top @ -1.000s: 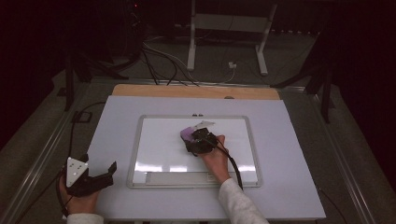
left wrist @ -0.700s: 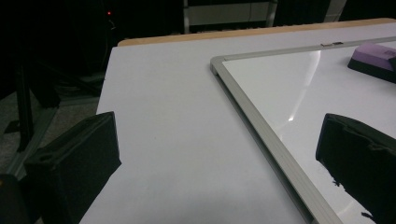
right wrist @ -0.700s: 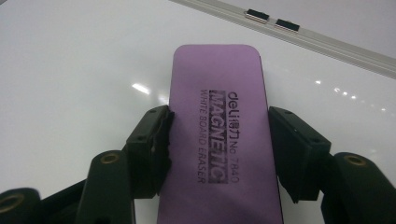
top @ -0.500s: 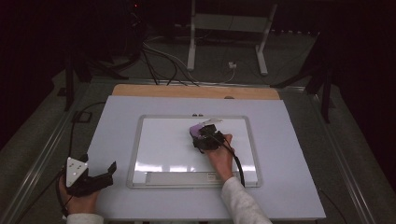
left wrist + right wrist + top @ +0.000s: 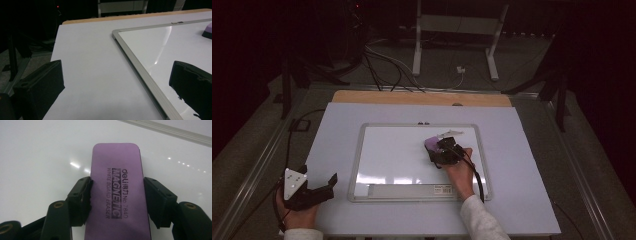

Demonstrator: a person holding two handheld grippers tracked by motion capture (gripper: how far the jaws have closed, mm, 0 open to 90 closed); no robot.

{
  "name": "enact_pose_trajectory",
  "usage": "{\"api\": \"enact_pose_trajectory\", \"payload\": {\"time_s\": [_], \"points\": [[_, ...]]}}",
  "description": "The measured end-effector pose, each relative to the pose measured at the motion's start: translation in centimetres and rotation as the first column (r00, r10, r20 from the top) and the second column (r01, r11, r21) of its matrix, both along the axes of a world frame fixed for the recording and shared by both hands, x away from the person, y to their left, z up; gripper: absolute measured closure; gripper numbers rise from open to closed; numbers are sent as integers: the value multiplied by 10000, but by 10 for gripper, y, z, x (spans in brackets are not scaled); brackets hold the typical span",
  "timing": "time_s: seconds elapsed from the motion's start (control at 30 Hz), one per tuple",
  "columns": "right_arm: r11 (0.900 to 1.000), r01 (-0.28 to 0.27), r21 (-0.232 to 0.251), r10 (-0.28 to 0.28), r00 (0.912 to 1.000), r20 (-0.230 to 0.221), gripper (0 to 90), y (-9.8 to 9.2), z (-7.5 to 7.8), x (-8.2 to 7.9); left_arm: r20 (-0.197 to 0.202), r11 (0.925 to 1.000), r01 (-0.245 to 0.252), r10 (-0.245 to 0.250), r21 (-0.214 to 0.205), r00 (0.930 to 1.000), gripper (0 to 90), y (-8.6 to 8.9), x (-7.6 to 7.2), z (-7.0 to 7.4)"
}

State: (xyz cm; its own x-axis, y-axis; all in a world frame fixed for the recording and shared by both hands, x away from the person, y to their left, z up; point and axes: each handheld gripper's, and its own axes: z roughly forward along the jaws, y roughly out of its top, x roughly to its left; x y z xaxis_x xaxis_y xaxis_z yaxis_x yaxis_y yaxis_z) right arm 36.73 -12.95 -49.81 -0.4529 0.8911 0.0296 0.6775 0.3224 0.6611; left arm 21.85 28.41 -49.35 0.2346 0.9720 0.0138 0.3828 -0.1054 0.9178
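Your right gripper (image 5: 116, 202) has its 2 jaws clamped on the sides of the purple eraser (image 5: 117, 195), lying flat on the whiteboard (image 5: 387, 155) toward its upper right, while your left gripper (image 5: 314, 192) rests wide open and empty off the board's lower-left corner.

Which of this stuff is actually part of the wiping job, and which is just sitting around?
In the job:
eraser, clamped in the right gripper
whiteboard

Lying about:
left gripper, jaws apart, resting on the table beside the board
cables and stand on the floor behind
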Motion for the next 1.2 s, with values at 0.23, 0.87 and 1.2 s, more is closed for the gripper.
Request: {"api": "enact_pose_trajectory", "payload": {"time_s": [0.23, 0.87, 1.2], "points": [[9998, -126, 135, 128, 9998, -176, 352, -5, -1, 1, -13, 10000, -3, 3, -21, 10000, 5, 0, 1, 0], [9939, -650, -886, 752, 9902, 1176, 376, 7, 5, -8, -6, 10000, 19, -19, -25, 10000, 5, 0, 0, 0], [9964, -28, -842, 91, 9972, 746, 446, -6, 1, 1, -8, 10000, 9, -9, -28, 10000, 4, 0, 1, 0]]}}
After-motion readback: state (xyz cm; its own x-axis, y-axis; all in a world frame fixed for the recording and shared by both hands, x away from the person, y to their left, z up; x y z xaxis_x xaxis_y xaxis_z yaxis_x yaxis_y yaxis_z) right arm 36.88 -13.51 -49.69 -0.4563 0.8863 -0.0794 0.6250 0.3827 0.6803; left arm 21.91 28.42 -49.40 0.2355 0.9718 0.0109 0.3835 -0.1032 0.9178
